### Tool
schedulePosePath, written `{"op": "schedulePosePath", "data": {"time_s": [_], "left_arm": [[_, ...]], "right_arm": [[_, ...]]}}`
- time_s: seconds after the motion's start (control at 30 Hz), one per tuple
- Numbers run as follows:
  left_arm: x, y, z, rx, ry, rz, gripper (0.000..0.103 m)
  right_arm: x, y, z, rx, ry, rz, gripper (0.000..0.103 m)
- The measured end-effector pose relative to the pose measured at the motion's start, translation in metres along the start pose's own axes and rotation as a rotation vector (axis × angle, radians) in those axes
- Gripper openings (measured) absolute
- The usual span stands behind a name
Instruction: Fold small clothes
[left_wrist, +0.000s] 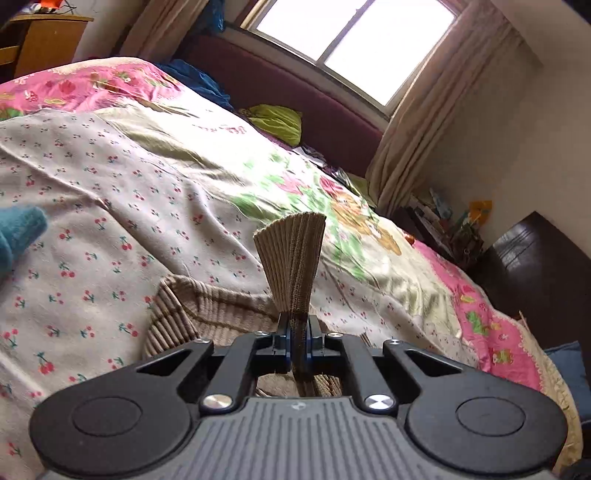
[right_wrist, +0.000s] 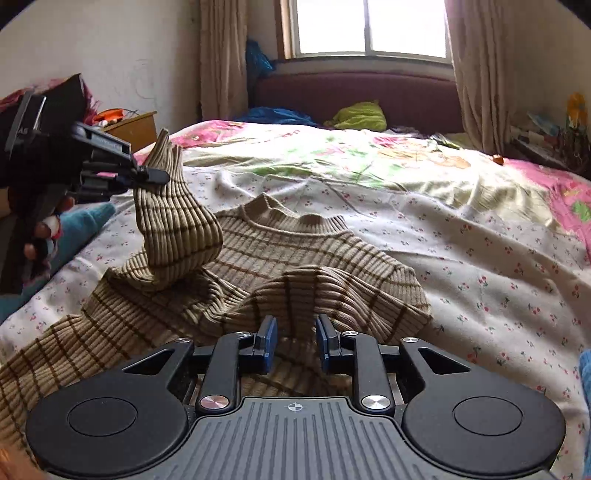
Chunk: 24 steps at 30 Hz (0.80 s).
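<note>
Across the cherry-print bedsheet (right_wrist: 480, 258) sprawls a striped ribbed sweater (right_wrist: 295, 258), left gripper (left_wrist: 298, 332) clamped on its raised sleeve cuff (left_wrist: 291, 258), right gripper (right_wrist: 294, 341) spread apart over the fabric.

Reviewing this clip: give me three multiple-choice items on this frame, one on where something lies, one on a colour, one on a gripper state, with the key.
1. Where does the striped sweater lie?
A. on the bed's floral sheet
B. on the wooden cabinet
C. on the window sill

2. What colour is the crumpled cloth by the headboard?
A. red
B. lime green
C. white

3. How does the left gripper stand?
A. open above the bed
B. shut on nothing
C. shut on a sleeve of the sweater

Key:
1 A, the sweater is spread on the cherry-print sheet.
2 B, it shows bright yellow-green in both views.
3 C, its jaws pinch ribbed fabric that fans out above them, while the right gripper has its jaws apart.
</note>
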<state>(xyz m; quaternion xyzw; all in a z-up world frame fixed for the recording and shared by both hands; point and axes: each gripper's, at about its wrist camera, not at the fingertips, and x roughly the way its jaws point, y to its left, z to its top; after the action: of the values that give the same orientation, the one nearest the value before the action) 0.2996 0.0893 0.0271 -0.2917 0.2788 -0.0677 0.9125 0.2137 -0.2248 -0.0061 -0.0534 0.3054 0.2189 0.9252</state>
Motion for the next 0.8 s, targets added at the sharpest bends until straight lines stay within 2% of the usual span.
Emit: {"op": "schedulePosePath", "data": {"time_s": [0.07, 0.17, 0.23, 0.37, 0.47, 0.57, 0.6, 0.63, 0.7, 0.8], "left_arm": [[-0.023, 0.017, 0.024, -0.03, -0.062, -0.001, 0.019], [-0.06, 0.041, 0.056, -0.069, -0.147, -0.007, 0.019], [-0.082, 0.055, 0.072, -0.062, -0.205, 0.016, 0.019], [-0.104, 0.075, 0.088, -0.058, -0.249, 0.038, 0.019], [-0.11, 0.093, 0.094, -0.071, -0.265, 0.037, 0.019], [-0.111, 0.106, 0.095, -0.078, -0.269, 0.032, 0.019], [-0.111, 0.109, 0.095, -0.086, -0.266, 0.023, 0.019], [-0.11, 0.112, 0.093, -0.092, -0.265, 0.016, 0.019], [-0.109, 0.116, 0.093, -0.1, -0.262, 0.003, 0.019], [-0.107, 0.117, 0.093, -0.099, -0.259, -0.016, 0.019]], "right_arm": [[0.015, 0.023, 0.006, -0.067, 0.002, 0.034, 0.037], [0.05, 0.058, 0.015, -0.126, 0.042, 0.112, 0.037], [0.076, 0.081, 0.02, -0.172, 0.055, 0.134, 0.038], [0.117, 0.124, 0.021, -0.313, 0.072, 0.144, 0.038], [0.14, 0.15, 0.02, -0.397, 0.085, 0.13, 0.044], [0.154, 0.157, 0.027, -0.384, 0.075, 0.059, 0.037], [0.156, 0.156, 0.031, -0.351, 0.081, 0.051, 0.021], [0.157, 0.154, 0.036, -0.318, 0.087, 0.048, 0.014], [0.157, 0.153, 0.044, -0.275, 0.078, 0.042, 0.007], [0.157, 0.149, 0.062, -0.211, 0.015, 0.019, 0.007]]}}
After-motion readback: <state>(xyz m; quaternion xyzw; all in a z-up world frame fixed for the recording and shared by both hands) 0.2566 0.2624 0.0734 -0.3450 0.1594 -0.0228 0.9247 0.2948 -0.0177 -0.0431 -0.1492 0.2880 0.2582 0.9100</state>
